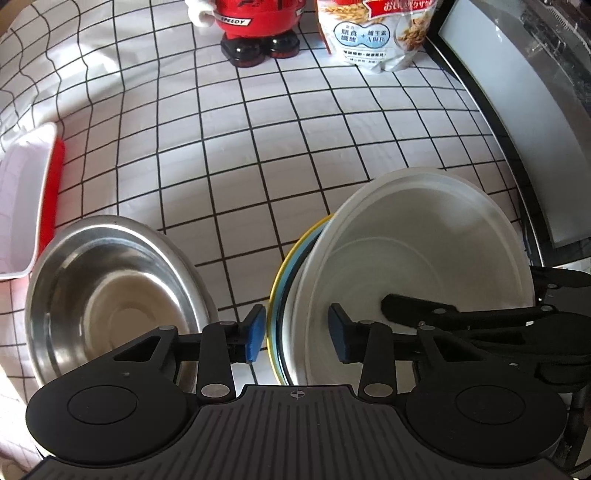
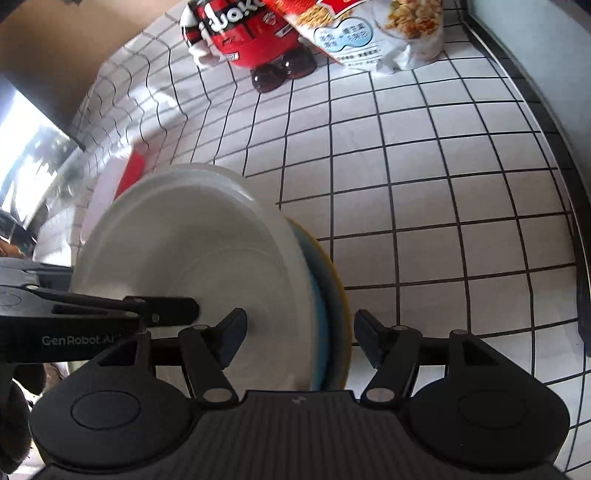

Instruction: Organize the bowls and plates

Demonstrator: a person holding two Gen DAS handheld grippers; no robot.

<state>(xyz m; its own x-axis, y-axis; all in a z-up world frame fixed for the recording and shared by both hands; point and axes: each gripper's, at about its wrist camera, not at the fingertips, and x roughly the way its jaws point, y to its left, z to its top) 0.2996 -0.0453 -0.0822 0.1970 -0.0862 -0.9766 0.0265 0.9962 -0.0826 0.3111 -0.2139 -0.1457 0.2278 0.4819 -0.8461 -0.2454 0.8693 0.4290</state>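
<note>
We note one stack of nested dishes: a white bowl (image 1: 413, 258) sits uppermost, with a blue dish (image 2: 320, 317) and a yellow-rimmed dish (image 1: 275, 295) beneath it. The bowl holds nothing. The stack's rim lies between the left gripper (image 1: 297, 334) jaws, which stand partly apart; we cannot tell whether the pads press it. One empty steel bowl (image 1: 110, 295) rests just left of that gripper. The right gripper (image 2: 300, 341) straddles the stack's opposite edge, jaws parted and clear of it. Ahead of both stand one red figurine (image 1: 258, 26) and one cereal bag (image 1: 373, 37), both cut off above. A white tray (image 1: 22, 206) is cropped far left.
</note>
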